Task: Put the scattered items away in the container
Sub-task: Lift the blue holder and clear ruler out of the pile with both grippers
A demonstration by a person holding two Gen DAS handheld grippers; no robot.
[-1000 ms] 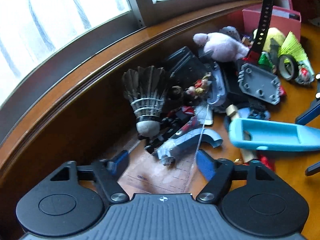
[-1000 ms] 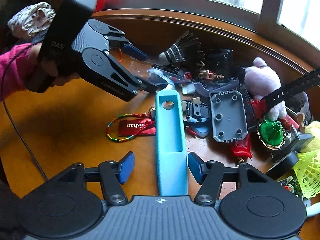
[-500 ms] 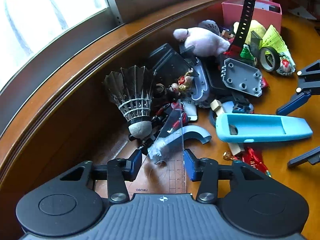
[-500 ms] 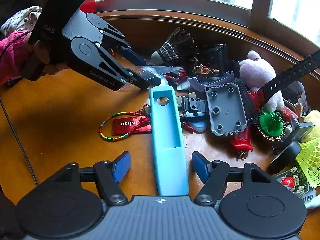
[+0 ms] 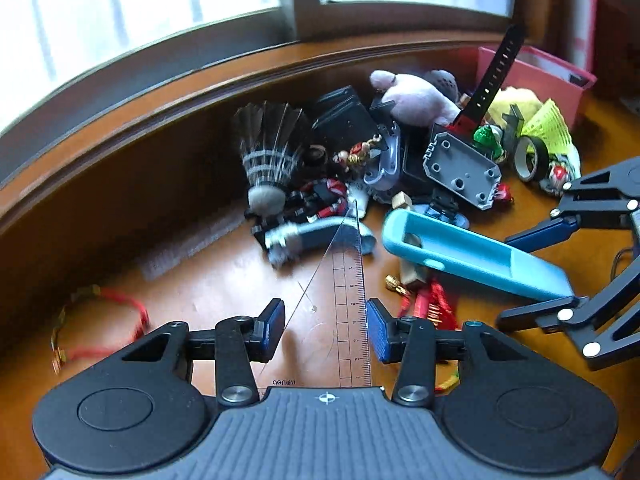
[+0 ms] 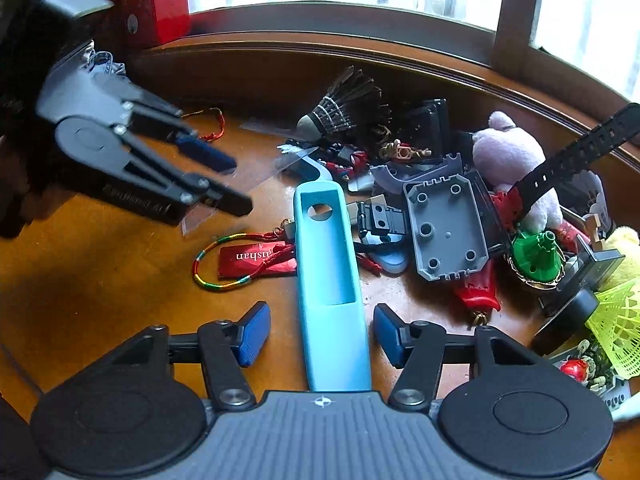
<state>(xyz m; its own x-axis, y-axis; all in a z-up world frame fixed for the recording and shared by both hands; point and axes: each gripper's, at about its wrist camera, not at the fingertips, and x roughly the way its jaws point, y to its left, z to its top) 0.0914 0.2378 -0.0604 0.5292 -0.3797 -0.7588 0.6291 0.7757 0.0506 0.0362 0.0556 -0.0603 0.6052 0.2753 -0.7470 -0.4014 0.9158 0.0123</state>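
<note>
Clutter pile sits by the far raised rim of the glossy wooden bench (image 5: 132,216): black feathered shuttlecock (image 5: 269,148), fuzzy pale-pink plush (image 5: 416,98), grey studded plastic plate (image 5: 462,166), perforated black strap (image 5: 490,76), roll of black tape (image 5: 530,158), yellow mesh shuttlecock (image 6: 618,332). Pink box-shaped container (image 5: 532,76) stands at the bench's far right corner. Left gripper (image 5: 326,330) holds a clear triangular plastic ruler (image 5: 344,296) between narrowed blue pads; the ruler's tip points at the pile. Right gripper (image 6: 320,338) fingers spread wide, straddling a long, smooth light-blue silicone sleeve (image 6: 330,280) without touching. Red cord bracelet (image 5: 100,320) lies apart near the left edge.
</note>
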